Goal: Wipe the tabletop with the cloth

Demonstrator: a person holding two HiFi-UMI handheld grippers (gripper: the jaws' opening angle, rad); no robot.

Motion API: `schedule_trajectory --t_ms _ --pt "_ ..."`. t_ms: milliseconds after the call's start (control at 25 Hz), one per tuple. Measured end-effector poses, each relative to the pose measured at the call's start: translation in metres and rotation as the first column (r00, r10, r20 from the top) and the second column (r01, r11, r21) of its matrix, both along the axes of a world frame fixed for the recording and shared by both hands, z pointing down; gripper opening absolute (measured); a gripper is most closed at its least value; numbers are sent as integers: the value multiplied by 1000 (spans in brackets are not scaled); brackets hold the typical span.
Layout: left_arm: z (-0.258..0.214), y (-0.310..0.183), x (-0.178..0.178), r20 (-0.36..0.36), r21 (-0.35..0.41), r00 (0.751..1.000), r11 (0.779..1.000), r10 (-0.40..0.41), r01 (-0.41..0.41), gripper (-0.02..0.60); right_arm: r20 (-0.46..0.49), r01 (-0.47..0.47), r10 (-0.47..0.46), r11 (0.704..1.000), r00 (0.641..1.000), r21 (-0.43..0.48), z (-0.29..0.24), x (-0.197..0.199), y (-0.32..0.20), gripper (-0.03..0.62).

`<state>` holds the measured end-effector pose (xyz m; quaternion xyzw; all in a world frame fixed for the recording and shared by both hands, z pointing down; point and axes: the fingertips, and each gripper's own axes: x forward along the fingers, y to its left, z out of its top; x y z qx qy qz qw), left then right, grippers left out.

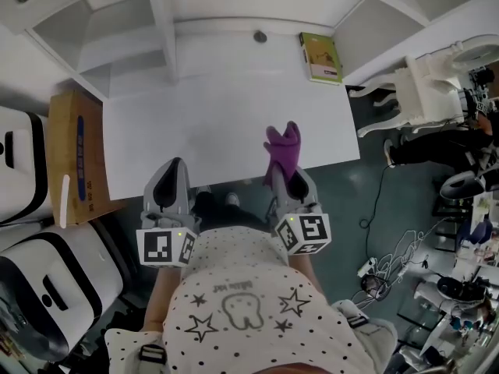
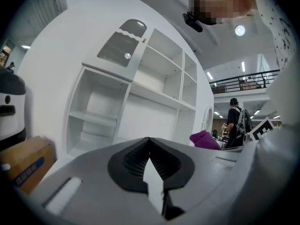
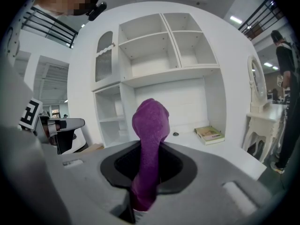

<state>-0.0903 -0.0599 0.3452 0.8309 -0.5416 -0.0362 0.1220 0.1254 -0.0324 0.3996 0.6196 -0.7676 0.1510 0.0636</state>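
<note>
A purple cloth [image 1: 282, 151] sticks up from my right gripper [image 1: 285, 179], which is shut on it just over the near edge of the white tabletop [image 1: 210, 123]. In the right gripper view the cloth [image 3: 149, 149] rises between the jaws and hides the middle of the scene. My left gripper [image 1: 168, 185] is shut and holds nothing, level with the table's near edge to the left. From the left gripper view [image 2: 151, 165] the cloth [image 2: 205, 139] shows at the right.
A green book [image 1: 320, 57] lies at the table's far right corner, a small dark knob [image 1: 260, 36] at the far edge. White shelves [image 1: 109, 29] stand behind. A cardboard box [image 1: 75, 154] sits left of the table, a white dresser [image 1: 425, 84] right.
</note>
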Motion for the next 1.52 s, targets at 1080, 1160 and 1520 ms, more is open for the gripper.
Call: schedule_trajectory --t_ms 1080,1160,1520 --pt "15 -22 -43 -16 -34 1000 999 21 -22 -6 -32 -11 6 987 999 -162 78 -51 -124 72" --pt "15 -22 -43 -17 -37 1000 999 9 -10 -6 -41 -3 -5 984 999 -180 87 -53 -135 72" --pt "15 -12 -39 -8 -32 995 995 -96 96 -6 -77 -17 -4 962 997 -273 139 -24 -184 72"
